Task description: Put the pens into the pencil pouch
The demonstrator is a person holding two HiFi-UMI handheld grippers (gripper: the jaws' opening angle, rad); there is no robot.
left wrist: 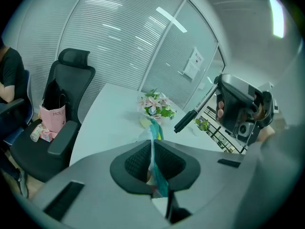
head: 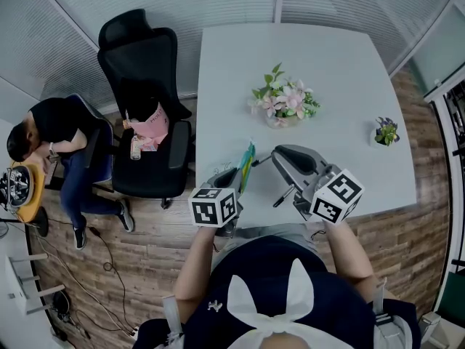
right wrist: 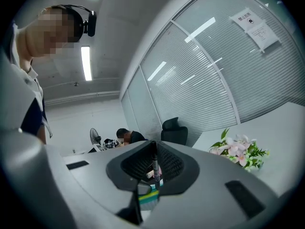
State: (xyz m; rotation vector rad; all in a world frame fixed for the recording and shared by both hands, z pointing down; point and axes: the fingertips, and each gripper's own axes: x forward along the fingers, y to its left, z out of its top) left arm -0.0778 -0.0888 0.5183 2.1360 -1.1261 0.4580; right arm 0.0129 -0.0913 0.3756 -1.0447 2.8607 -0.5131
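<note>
In the head view my left gripper [head: 234, 177] is shut on a flat teal and yellow pencil pouch [head: 247, 167], held edge-up over the near edge of the white table [head: 341, 57]. The left gripper view shows the pouch [left wrist: 154, 149] pinched between the jaws of that gripper [left wrist: 152, 144]. My right gripper [head: 294, 185] sits just right of it, shut on a black pen [head: 284, 195] that sticks out toward the pouch. The pen [right wrist: 154, 162] stands upright between the right gripper's [right wrist: 154, 152] jaws. From the left gripper view, the pen [left wrist: 194, 114] hangs above and right of the pouch.
A pink flower arrangement [head: 284, 102] stands mid-table and a small potted plant [head: 386, 131] near the right edge. A black office chair [head: 145, 100] with a pink bag [head: 149, 128] stands left of the table. A person [head: 51, 133] sits further left.
</note>
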